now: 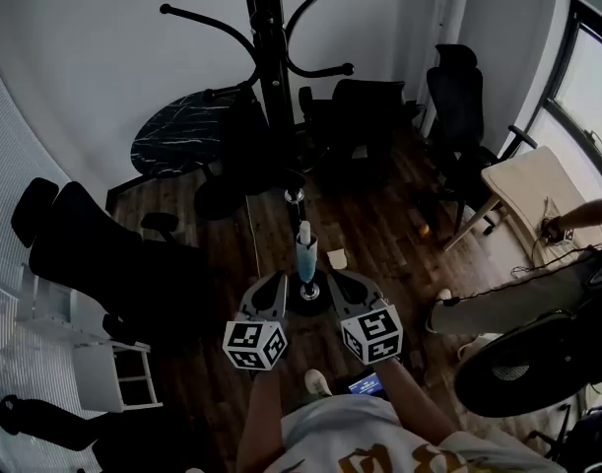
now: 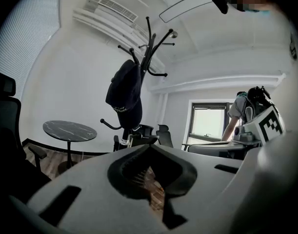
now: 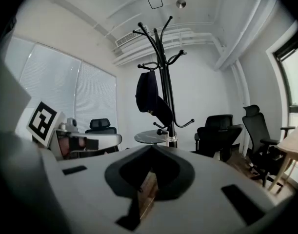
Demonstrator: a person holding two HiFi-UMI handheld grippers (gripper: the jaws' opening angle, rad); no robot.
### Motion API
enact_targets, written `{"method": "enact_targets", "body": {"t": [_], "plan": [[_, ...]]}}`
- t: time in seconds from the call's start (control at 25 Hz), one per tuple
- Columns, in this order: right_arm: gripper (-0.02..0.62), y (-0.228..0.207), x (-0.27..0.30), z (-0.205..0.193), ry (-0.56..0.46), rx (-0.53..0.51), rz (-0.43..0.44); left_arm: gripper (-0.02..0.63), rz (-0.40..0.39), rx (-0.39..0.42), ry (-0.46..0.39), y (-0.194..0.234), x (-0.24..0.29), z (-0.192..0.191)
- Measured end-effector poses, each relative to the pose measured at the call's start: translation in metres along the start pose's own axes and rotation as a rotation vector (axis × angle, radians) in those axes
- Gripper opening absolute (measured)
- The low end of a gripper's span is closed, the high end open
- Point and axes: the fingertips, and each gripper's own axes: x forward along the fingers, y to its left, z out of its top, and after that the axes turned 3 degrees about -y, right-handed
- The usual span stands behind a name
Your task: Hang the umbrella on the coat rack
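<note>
The umbrella [image 2: 124, 94] is already on the coat rack [image 1: 268, 57]. From my feeds it's a dark folded bundle hanging off an upper hook, on the 9 o'clock side of the pole, well off the floor. There's white lettering low on the fabric, but it's too small for me to read.

Both forearms come in from 6 o'clock, side by side, pointing at 12 o'clock toward the rack's round base [image 1: 308, 296]. The left gripper [image 1: 276, 282] and right gripper [image 1: 340, 282] each have their jaws pressed together with nothing between them, just a sliver of wood floor [image 1: 379, 225] showing through.

The marker cubes only carry black-and-white square patterns. The gold print on the shirt [image 1: 360, 451] is cut off. A round black marble table [image 1: 177, 131] sits at 10 o'clock.
</note>
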Motion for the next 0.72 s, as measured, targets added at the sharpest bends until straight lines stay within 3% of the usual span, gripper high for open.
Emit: {"method": "enact_targets", "body": {"t": [0.16, 0.48, 0.72], "plan": [[0.011, 0.004, -0.029, -0.003, -0.014, 0.001, 0.014, 0.02, 0.085, 0.085, 0.016, -0.014, -0.017, -0.005], [0.011, 0.01, -0.072, -0.011, -0.026, -0.002, 0.03, 0.02, 0.082, 0.042, -0.061, -0.048, -0.054, 0.004], [0.011, 0.014, -0.088, -0.013, -0.025, 0.001, 0.049, 0.02, 0.098, 0.051, -0.057, -0.059, -0.067, -0.001]]}}
